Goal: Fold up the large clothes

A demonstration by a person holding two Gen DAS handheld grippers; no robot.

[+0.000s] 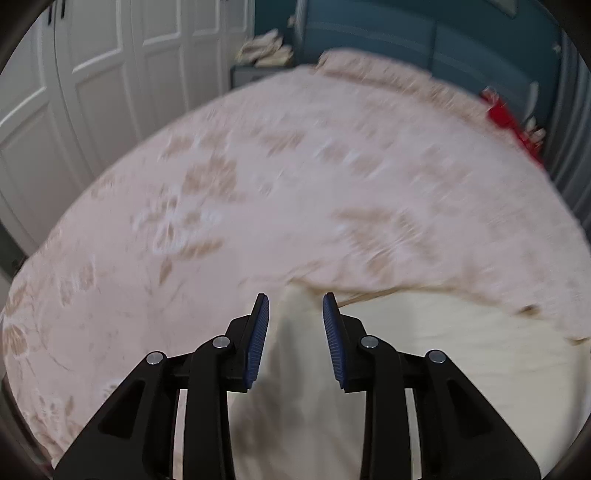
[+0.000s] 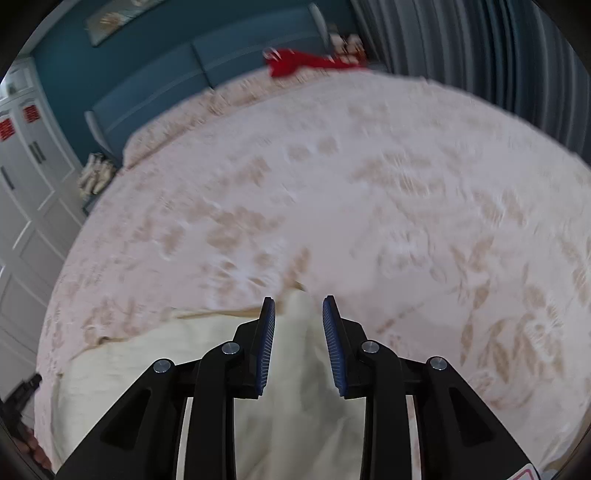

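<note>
A cream-white garment lies on a bed with a pink floral bedspread. My left gripper is shut on a raised fold of the garment that stands between its blue pads. In the right wrist view the same cream garment spreads to the left, and my right gripper is shut on another raised fold of it between its blue pads. Both views are blurred by motion. The garment's near part is hidden under the grippers.
White wardrobe doors stand left of the bed. A teal headboard is at the far end, with a red item on the bedspread near grey curtains. A nightstand with pale things is at the far left corner.
</note>
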